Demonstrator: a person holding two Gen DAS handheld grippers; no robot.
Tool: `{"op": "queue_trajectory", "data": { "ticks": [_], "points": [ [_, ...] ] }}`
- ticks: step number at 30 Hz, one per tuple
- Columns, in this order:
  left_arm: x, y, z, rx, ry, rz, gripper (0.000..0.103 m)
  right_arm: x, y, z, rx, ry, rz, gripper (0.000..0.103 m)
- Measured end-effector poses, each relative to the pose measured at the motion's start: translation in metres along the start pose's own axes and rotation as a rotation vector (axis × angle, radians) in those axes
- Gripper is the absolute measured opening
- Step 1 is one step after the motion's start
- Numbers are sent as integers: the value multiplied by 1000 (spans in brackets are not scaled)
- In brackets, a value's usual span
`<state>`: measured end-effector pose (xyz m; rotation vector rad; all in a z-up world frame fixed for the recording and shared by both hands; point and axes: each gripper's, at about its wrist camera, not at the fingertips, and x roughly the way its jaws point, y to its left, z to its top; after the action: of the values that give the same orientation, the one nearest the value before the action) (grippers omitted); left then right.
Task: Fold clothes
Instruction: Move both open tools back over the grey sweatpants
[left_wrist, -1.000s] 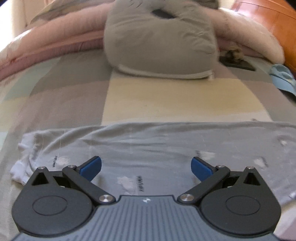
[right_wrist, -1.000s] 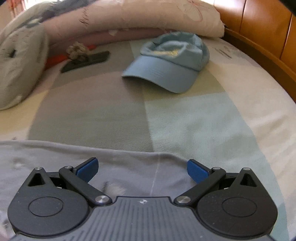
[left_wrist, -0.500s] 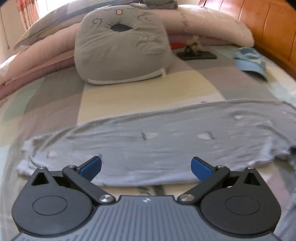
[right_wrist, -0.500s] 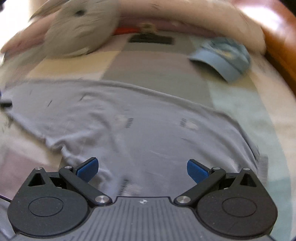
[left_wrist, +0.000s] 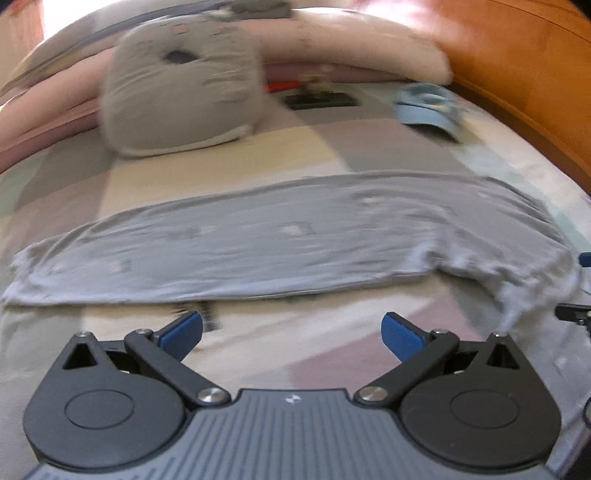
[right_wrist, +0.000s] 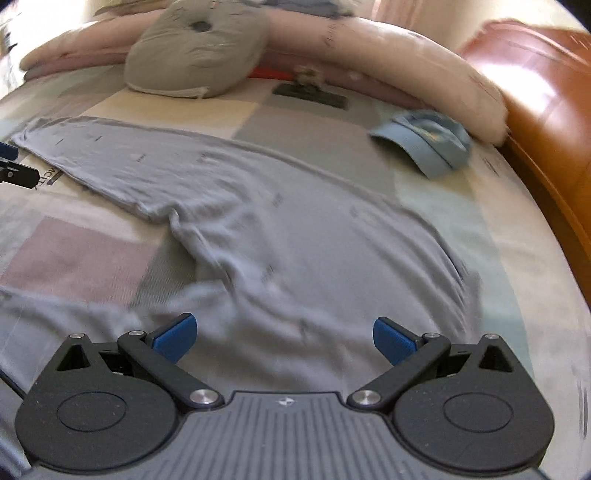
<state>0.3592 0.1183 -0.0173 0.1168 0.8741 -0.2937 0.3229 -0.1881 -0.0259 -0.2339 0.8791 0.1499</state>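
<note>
Spread flat across the patchwork bed (right_wrist: 424, 192), the grey shirt (right_wrist: 295, 229) lies ready for folding, left tongs (left_wrist: 291, 328) and right tongs (right_wrist: 282, 332) both gaping empty at frame bottom.

The T-shirt (right_wrist: 303, 236) is pale grey, sprinkled with small white patches and short dark marks. The bedspread (left_wrist: 207, 177) beneath it is a check of large blocks: cream, grey, dusty pink and pale mint. The cushion (right_wrist: 195, 55) is grey-beige with a dark central hole and a white seam. The cap (right_wrist: 428, 142) is light blue. The rolled quilt (right_wrist: 388, 62) is pale pink, the headboard (right_wrist: 546, 107) glossy orange-brown. Both grippers are black with blue pads (left_wrist: 183, 330).
</note>
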Motion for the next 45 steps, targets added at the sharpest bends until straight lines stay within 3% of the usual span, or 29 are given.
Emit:
{"op": "queue_trajectory", "data": {
  "ticks": [7,12,17,20,22,26,33,37,43,45],
  "points": [
    [11,-80,14,116,14,-170,102,-11,-14,-42,31,21,-27,103],
    [17,-135,18,78,47,-457,102,-7,-28,-59,57,27,59,103],
    [36,-179,14,74,104,-553,102,8,-41,-75,77,67,142,103],
    [54,-191,9,56,138,-559,102,10,-46,-82,95,41,169,103],
    [68,-189,4,14,165,-521,102,10,-47,-85,94,26,180,103],
    [67,-178,-2,-24,135,-526,102,7,-50,-92,83,-7,196,103],
    [37,-169,-3,1,128,-316,102,7,-57,-97,66,-36,235,103],
    [14,-157,-11,11,86,-269,102,7,-57,-99,45,-48,246,103],
    [14,-153,-37,-67,124,-275,102,9,-59,-99,20,-68,263,103],
    [23,-154,-45,-90,146,-210,102,9,-59,-100,11,-71,268,103]
  ]
}}
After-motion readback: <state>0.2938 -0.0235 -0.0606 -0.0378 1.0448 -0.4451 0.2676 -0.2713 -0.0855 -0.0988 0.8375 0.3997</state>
